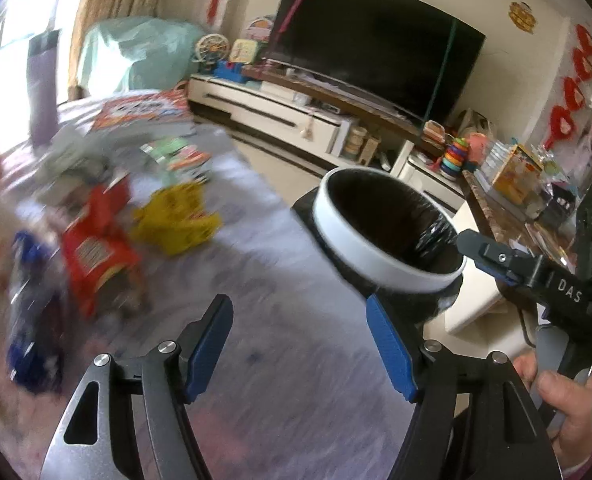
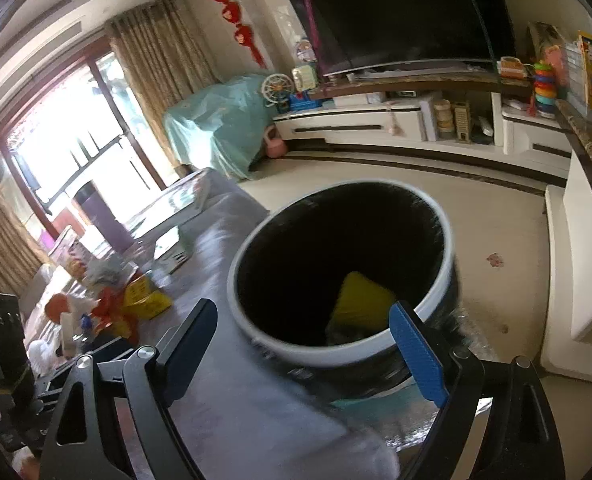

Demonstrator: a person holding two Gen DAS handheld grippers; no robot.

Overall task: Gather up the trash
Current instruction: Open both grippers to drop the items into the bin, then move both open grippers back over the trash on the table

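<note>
My left gripper [image 1: 298, 308] stands open and empty over the grey-clothed table [image 1: 288, 360]. To its left lie blurred wrappers: a red one [image 1: 96, 248], a yellow one [image 1: 176, 220] and a blue one [image 1: 32, 320]. A white-rimmed trash bin [image 1: 332, 232] with a black liner stands past the table's right edge. My right gripper [image 2: 304, 312] is open and empty just in front of the bin [image 2: 444, 280]. A yellow wrapper [image 2: 360, 304] lies inside it. More wrappers [image 2: 136, 300] sit on the table at the left of the right wrist view.
A purple bottle [image 1: 42, 88] and a printed red package [image 1: 144, 112] stand at the table's far end. A TV [image 1: 372, 40] on a low white cabinet [image 1: 280, 116] fills the back wall. A toy-laden counter [image 1: 512, 184] runs along the right. A hand [image 1: 564, 400] holds the right gripper's handle.
</note>
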